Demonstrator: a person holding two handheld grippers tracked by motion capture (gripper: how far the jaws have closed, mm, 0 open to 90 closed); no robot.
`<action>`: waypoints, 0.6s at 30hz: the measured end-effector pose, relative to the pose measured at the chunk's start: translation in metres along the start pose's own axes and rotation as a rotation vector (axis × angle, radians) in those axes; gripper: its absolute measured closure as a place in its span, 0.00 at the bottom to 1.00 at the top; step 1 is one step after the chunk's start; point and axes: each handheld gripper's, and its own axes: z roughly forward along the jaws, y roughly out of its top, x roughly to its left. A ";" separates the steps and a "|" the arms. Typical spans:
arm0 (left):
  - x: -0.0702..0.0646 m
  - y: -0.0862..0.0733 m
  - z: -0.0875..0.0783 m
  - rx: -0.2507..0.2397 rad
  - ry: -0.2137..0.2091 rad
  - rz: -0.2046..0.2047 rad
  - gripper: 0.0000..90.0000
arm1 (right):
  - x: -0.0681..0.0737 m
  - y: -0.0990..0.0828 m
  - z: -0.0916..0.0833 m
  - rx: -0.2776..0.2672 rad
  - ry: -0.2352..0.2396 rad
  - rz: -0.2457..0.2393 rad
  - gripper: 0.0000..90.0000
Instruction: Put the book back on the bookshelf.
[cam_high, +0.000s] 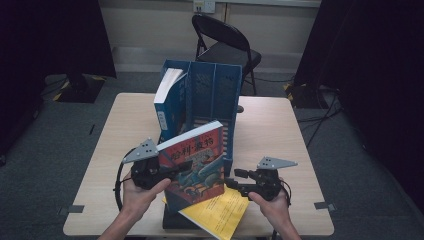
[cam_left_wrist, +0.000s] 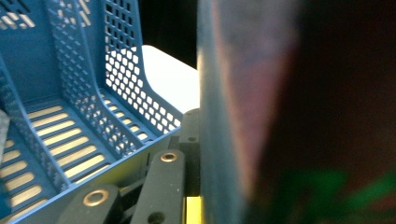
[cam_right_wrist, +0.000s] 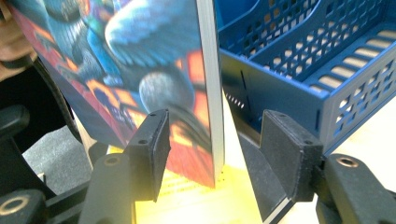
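Left gripper: clamped on colourful book, held upright.
Right gripper: jaws apart, book edge between, apparently untouched.
Blue rack: just behind.

A recording studio or lab space is suggested more than a home. A plain wooden table is placed on grey carpet, and black curtains are hung at both sides. A black folding chair is set behind the table, cables are laid over the floor, and tape marks are stuck on the carpet
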 end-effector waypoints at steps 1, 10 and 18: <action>0.001 0.000 -0.001 -0.003 0.002 -0.004 0.83 | 0.000 -0.001 0.002 0.009 -0.003 0.000 0.46; 0.001 0.005 -0.019 0.013 0.028 0.000 0.83 | -0.001 -0.007 0.008 0.037 -0.010 -0.011 0.46; 0.006 0.012 -0.026 0.008 0.066 -0.022 0.83 | 0.000 -0.010 0.014 0.074 -0.010 -0.036 0.47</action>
